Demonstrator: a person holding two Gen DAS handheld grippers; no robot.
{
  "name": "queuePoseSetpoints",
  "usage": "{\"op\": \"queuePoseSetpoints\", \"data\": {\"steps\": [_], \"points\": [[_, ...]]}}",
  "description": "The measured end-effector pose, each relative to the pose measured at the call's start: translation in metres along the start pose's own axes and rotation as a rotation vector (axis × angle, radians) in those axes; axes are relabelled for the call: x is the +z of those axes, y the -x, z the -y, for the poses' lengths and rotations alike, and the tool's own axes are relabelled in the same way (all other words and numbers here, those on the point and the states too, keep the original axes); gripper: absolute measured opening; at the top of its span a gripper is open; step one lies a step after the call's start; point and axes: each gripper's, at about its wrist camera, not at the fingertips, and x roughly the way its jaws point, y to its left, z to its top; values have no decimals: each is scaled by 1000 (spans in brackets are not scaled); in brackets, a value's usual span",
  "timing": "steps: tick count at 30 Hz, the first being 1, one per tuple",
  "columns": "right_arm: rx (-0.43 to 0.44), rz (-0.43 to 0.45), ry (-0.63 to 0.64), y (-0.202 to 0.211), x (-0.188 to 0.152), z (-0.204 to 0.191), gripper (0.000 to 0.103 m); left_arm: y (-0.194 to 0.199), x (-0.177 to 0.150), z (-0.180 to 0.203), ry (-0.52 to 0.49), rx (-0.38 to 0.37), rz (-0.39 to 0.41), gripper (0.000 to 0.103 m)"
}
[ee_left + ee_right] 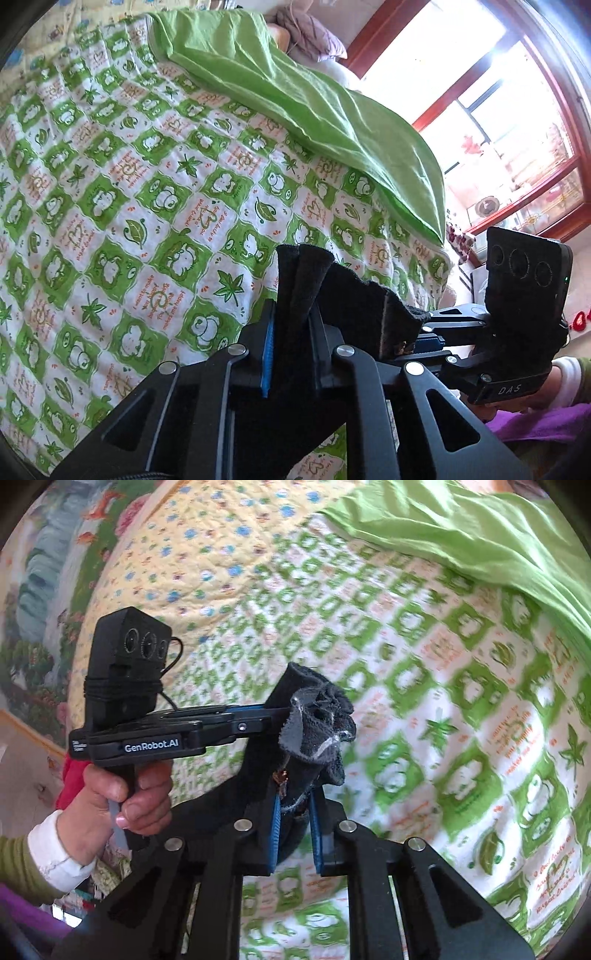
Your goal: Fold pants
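Both clamped on bunched black pants (332,295), left hand-held gripper (291,325) and right hand-held gripper (295,805) close together, cloth lifted off quilt (147,184); risk of thick wad slipping from pads, or uneven grips skewing the fold.

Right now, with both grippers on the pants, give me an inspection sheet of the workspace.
Surface: bed under a green-and-white patterned quilt.
Job's things: black pants, bunched edge pinched at two spots, lifted off the quilt.
Clutter: plain green sheet lying along the quilt's far side; purple cloth at the near edge.
Grippers: left gripper shut on the pants; right gripper shut on the pants; a hand holds the left one's grip.
Cables: thin black cable looped beside the left gripper's camera block.
Surroundings: red-framed window; landscape mural.
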Motion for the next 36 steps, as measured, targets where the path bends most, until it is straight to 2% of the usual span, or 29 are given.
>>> {"op": "queuePoseSetpoints", "data": {"steps": [9,16,26,36], "points": [[144,-57,172,-6,-1,-70,15,74,-36,-10,74,-9,136,13],[217,-152,260,-37,-8,-110,15,117,-84,-31,162,20,218,13],[270,-325,310,-93,-28,-133,15,131,-148,-61,305,56,258,10],[252,-492,347,-149,-50,-133,15,115,-214,-98,500,107,244,10]]}}
